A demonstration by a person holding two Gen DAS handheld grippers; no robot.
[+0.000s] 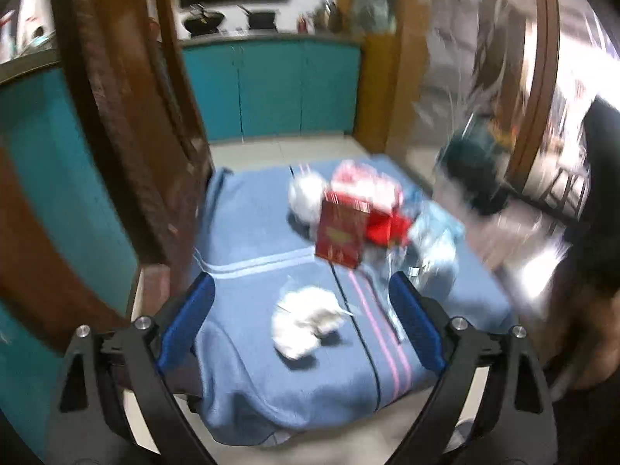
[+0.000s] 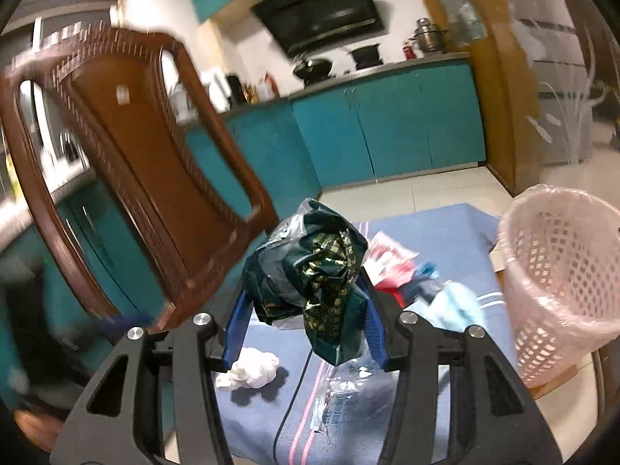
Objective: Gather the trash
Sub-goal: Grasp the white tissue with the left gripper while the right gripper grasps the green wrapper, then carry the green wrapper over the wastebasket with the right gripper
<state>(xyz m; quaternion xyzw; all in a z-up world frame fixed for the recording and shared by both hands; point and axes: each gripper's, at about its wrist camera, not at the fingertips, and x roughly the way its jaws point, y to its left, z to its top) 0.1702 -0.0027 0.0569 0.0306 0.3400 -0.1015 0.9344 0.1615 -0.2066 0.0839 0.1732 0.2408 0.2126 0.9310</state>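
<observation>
Trash lies on a blue towel (image 1: 248, 217) over a low table. In the left wrist view I see a crumpled white tissue (image 1: 304, 321), a red box (image 1: 341, 234), a white wad (image 1: 306, 195) and crumpled blue-clear plastic (image 1: 436, 240). My left gripper (image 1: 302, 296) is open and empty above the tissue. My right gripper (image 2: 304, 302) is shut on a dark green and gold crumpled wrapper (image 2: 310, 275), held above the towel (image 2: 445, 228). The tissue (image 2: 252, 372) and a clear plastic wrapper (image 2: 341, 399) lie below it. A pink mesh basket (image 2: 562, 279) with a liner stands to the right.
A brown wooden chair (image 2: 135, 178) stands at the left, close to the table; it also shows in the left wrist view (image 1: 128, 124). Teal kitchen cabinets (image 2: 387, 124) line the back. A black cable (image 2: 294, 399) runs across the towel. A wooden partition (image 1: 387, 77) stands right.
</observation>
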